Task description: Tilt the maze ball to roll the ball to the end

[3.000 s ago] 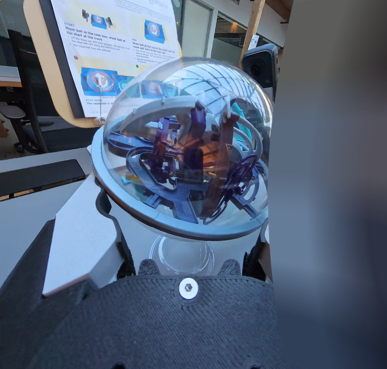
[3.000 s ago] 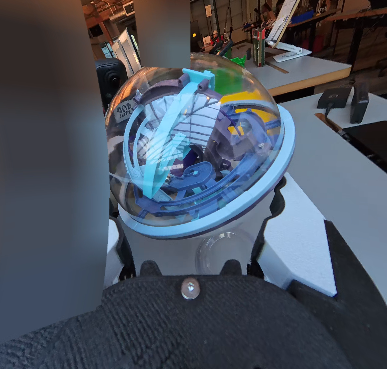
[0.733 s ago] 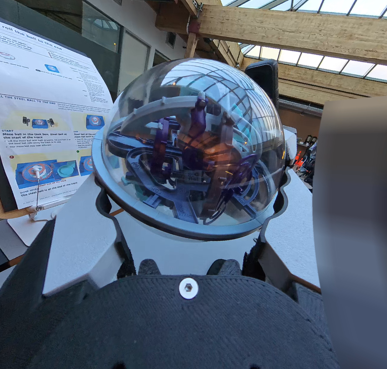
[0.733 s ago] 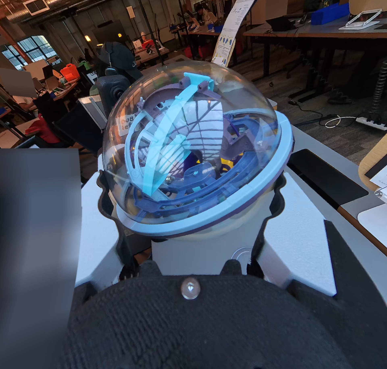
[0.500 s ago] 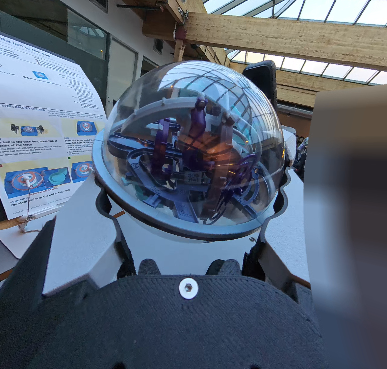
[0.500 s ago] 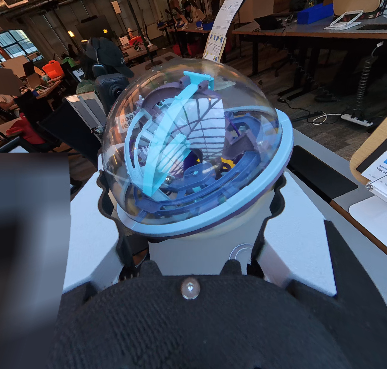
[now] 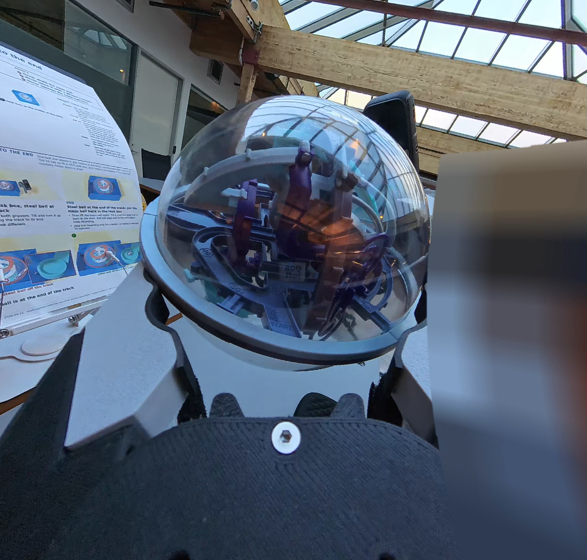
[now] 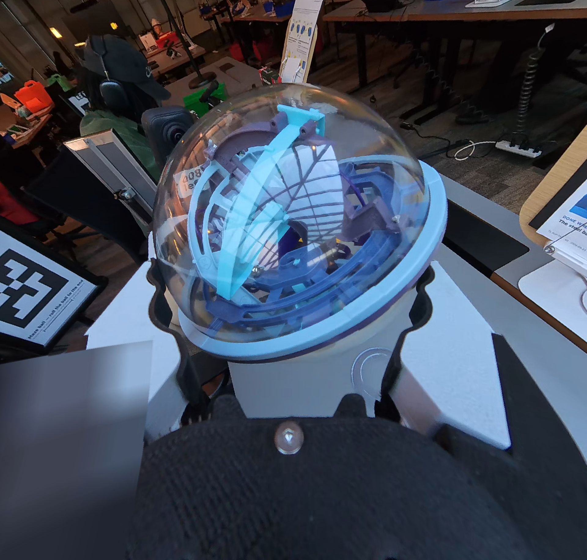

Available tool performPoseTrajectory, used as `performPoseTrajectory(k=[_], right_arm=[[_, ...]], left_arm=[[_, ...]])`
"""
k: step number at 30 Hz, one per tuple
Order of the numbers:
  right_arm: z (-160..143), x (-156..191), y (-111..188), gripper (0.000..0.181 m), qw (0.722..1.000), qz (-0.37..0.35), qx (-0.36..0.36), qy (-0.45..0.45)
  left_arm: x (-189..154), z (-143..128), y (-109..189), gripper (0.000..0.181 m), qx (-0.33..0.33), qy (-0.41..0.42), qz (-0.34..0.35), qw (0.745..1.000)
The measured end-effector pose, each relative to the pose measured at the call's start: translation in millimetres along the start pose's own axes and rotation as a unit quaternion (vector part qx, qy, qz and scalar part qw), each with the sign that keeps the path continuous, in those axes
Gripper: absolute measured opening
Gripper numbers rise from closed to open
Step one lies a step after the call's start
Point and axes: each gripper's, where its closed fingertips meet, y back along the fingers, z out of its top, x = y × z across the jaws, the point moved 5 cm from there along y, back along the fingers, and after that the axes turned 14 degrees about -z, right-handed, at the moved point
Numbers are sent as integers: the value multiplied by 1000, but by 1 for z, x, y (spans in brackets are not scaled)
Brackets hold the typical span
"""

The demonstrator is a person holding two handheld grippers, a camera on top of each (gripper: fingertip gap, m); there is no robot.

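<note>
Sitting clamped between both grippers, the maze ball (image 8: 295, 227) is held up off the tabletop (image 8: 495, 227), equator band tilted. The steel ball (image 8: 256, 269) rests on a blue track. Left gripper (image 7: 286, 338) and right gripper (image 8: 292, 347) each clench its lower shell.

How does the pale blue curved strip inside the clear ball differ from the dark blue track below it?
In the right wrist view, the pale blue strip arches steeply up towards the top of the maze ball, while the dark blue track curves low along the rim. The strip is light turquoise; the track is deep blue. A small steel ball sits where they meet. Both are plastic runs sealed inside.
</note>
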Motion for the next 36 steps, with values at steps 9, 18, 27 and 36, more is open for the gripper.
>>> performPoseTrajectory(k=[9, 18, 27, 36], right_arm=[[-1, 4, 3, 154, 1000, -10, -4, 7], [3, 3, 8, 154, 1000, -7, -8, 5], [6, 3, 5, 154, 1000, -10, 0, 6], [7, 4, 4, 154, 1000, -8, 8, 3]], left_arm=[[-3, -2, 0, 156, -6, -4, -9, 1000], [-6, 3, -4, 156, -7, -3, -7, 1000], [-3, 4, -3, 156, -10, 2, -7, 1000], [-3, 5, -1, 156, -14, 7, -5, 1000]])
